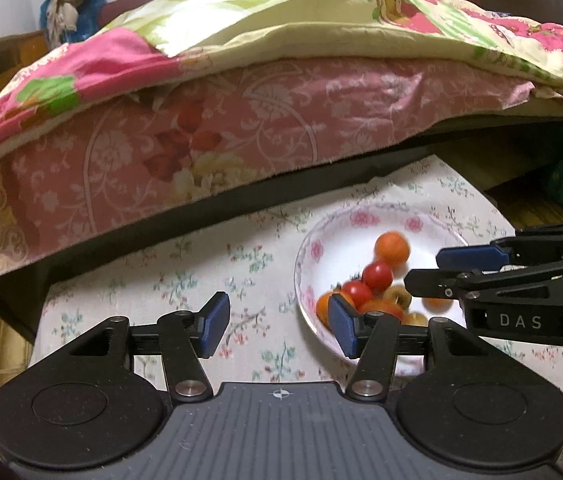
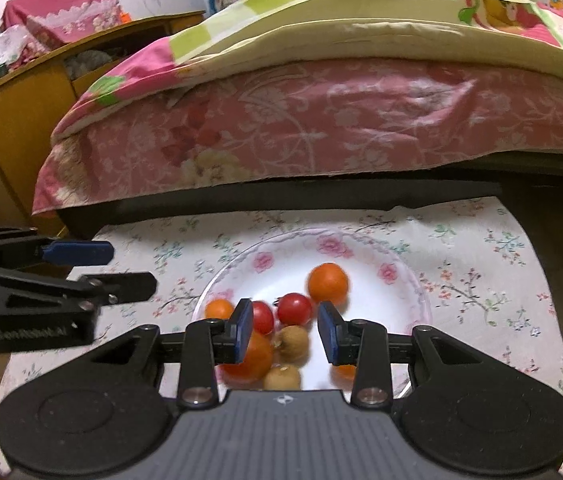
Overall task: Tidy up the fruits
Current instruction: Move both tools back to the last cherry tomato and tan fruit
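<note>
Table cloth (image 2: 481, 248): flowered, it lies under both tongs, likely to protect the table.
Bowl (image 2: 409, 280): directly below the right gripper (image 2: 283, 330) and to the right of the left gripper (image 1: 277, 326); its walls keep round fruits from rolling away.
Big orange (image 2: 255, 356): beside the right gripper's left finger.
Small orange (image 2: 328, 283): just ahead of the tongs.
Tomatoes (image 2: 295, 309): between the spread fingers, slightly ahead.
Fruits' axis: all round, so no clear long axis or pointing.
Grippers: both spread, holding nothing.
</note>
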### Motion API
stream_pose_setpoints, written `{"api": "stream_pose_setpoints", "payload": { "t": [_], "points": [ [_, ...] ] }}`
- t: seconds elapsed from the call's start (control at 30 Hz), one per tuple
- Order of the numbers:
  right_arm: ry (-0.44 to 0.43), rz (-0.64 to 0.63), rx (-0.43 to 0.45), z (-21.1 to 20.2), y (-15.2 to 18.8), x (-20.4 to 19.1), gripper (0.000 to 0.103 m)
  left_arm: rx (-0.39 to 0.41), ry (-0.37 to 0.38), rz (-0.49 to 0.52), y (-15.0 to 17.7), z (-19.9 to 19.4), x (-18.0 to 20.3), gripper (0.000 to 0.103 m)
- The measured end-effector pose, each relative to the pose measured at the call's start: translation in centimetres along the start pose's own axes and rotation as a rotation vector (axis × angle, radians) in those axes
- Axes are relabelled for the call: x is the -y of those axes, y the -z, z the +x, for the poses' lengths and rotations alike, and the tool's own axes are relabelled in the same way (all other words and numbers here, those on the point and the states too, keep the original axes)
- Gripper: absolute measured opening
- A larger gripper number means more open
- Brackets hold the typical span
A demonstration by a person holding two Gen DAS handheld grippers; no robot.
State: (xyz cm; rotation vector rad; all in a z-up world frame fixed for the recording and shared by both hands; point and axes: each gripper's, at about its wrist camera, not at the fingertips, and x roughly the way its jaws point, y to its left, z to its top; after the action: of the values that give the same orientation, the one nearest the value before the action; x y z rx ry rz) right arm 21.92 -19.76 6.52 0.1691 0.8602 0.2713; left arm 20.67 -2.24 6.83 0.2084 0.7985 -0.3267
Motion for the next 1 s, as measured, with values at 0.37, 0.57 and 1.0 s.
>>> {"api": "stream_pose_setpoints", "payload": {
  "t": [0.37,0.57,1.0],
  "points": [
    [-0.07,-0.091,-0.031,-0.4,1.4,-4.3,0.035,-0.064,-0.021,-0.022,4.0,-1.8,-1.5,0.067],
    [-0.095,-0.122,-0.063,-0.1,2.4,-5.9,0.035,-0.127,-0.015,-0.049,6.7,-1.5,-1.9,0.067],
    [-0.138,-0.155,-0.096,0.3,3.2,-7.5,0.035,-0.187,-0.046,-0.022,9.2,0.4,-1.2,0.043]
  ]
}}
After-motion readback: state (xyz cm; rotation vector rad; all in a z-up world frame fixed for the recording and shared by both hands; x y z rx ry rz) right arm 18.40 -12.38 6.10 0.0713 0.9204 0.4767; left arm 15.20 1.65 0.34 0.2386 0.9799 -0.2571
